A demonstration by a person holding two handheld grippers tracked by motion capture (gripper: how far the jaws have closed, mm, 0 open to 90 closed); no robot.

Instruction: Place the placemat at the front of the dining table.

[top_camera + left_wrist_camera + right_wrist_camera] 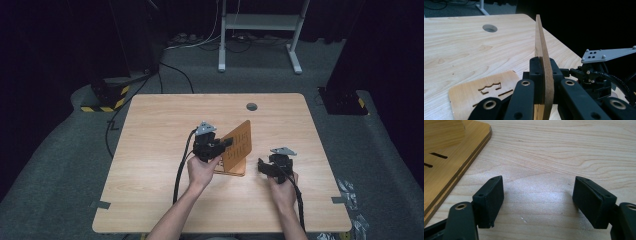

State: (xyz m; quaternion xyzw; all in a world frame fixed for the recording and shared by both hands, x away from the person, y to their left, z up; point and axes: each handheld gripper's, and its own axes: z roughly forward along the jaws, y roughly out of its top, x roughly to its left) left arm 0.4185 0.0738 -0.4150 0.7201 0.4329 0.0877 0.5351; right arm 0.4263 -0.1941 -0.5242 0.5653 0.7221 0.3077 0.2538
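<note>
1. The left gripper (226, 142) is pinching a thin wood board (237, 146) by its edge and holding it up on end, near the middle of the table (150, 130). Its jaws are squeezing tight on the board.
2. More flat boards (231, 169) are lying under it, at about 6 o'clock from the raised one.
3. The right gripper (261, 165) is waiting at about 3 o'clock from the boards, just above the table. Its jaws are standing wide apart with nothing between them.
4. The raised board is leaning a bit. I think it could slip or twist, because the jaws are only biting a small part of its edge.
5. If it is dropping, it may be banging the flat boards and pushing them out of place.
6. The board looks thin, so a hard squeeze or a quick turn might be bending or cracking it.
7. The right gripper is close, so moving in fast could be knocking the board over.
</note>
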